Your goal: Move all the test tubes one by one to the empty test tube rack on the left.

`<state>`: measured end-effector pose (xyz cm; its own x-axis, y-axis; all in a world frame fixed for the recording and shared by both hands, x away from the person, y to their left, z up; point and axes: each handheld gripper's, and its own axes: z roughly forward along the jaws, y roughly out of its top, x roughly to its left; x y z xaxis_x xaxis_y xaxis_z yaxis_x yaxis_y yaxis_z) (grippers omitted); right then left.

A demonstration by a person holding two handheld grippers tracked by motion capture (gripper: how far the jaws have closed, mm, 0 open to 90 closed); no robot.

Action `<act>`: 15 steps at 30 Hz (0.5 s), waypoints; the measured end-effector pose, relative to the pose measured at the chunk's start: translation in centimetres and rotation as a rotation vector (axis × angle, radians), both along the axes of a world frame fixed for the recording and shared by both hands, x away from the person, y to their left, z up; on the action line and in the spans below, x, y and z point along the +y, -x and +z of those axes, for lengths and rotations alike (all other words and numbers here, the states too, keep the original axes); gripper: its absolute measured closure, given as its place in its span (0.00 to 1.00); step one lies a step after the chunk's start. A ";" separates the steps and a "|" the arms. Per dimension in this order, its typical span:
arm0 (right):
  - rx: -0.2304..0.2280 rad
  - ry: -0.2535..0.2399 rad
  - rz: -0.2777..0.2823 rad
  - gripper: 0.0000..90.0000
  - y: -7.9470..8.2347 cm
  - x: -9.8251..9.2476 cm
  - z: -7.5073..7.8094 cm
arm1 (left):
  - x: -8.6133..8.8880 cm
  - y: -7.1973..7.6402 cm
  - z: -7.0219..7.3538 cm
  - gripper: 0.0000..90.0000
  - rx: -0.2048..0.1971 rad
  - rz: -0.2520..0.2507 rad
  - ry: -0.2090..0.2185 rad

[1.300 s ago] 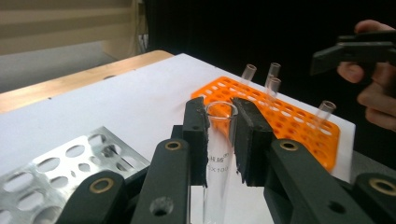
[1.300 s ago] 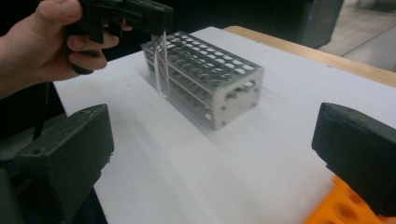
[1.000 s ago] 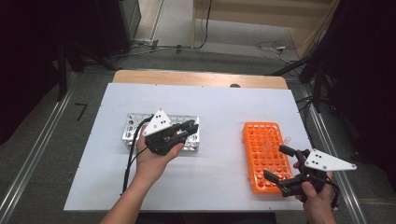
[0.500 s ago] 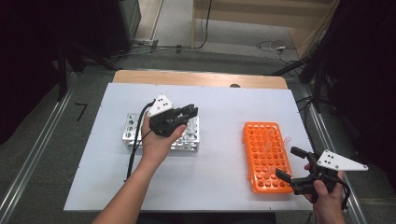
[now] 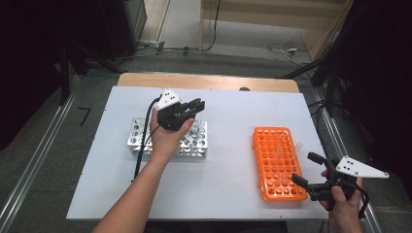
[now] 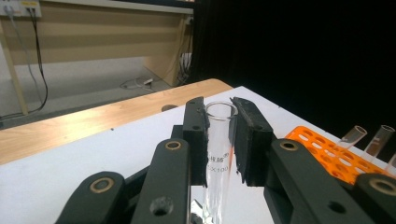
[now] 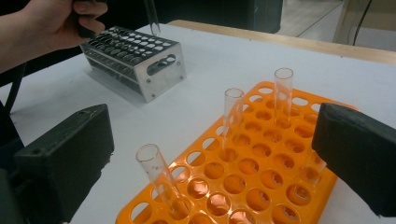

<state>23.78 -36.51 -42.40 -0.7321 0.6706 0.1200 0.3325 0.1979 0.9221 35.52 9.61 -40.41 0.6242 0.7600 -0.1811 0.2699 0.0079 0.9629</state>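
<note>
My left gripper (image 5: 196, 104) hovers over the far edge of the metal tube rack (image 5: 137, 137), left of centre on the table. It is shut on a clear glass test tube (image 6: 218, 140), which stands upright between the pads (image 6: 195, 135) with its open mouth level with the fingertips. My right gripper (image 5: 307, 169) is open beside the near right corner of the orange tube rack (image 5: 272, 145). In the right gripper view the jaws stand wide apart around that orange rack (image 7: 261, 186), where three glass tubes (image 7: 232, 112) stand. The metal rack (image 7: 140, 60) lies farther off there.
The white table top (image 5: 228, 204) has free room between the two racks and along its near edge. A wooden strip (image 5: 209, 81) runs along the far side. Dark curtains and cables (image 5: 282, 48) lie beyond the table, and a metal rail (image 5: 29, 165) runs along its left.
The left hand carried its gripper and tube away from me, across the metal rack toward its far edge. The right gripper drifted right, off the orange rack's near corner.
</note>
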 end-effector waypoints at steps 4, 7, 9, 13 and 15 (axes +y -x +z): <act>0.005 0.000 -0.009 0.00 -0.1 -0.2 -0.1 | 0.0 -0.5 -0.3 0.84 0.007 0.007 0.007; 0.007 -0.003 -0.012 0.00 -0.2 -0.3 -0.2 | -0.2 -0.9 -0.6 0.84 0.014 0.011 0.003; 0.008 -0.004 -0.013 0.00 -0.2 -0.4 -0.2 | -0.3 -1.0 -0.8 0.84 0.017 0.017 0.001; 0.012 -0.008 -0.017 0.00 -0.2 -0.5 -0.3 | -0.4 -1.3 -1.1 0.84 0.020 0.022 -0.002; 0.012 -0.008 -0.015 0.00 -0.2 -0.5 -0.3 | -0.5 -1.4 -1.2 0.84 0.024 0.022 -0.006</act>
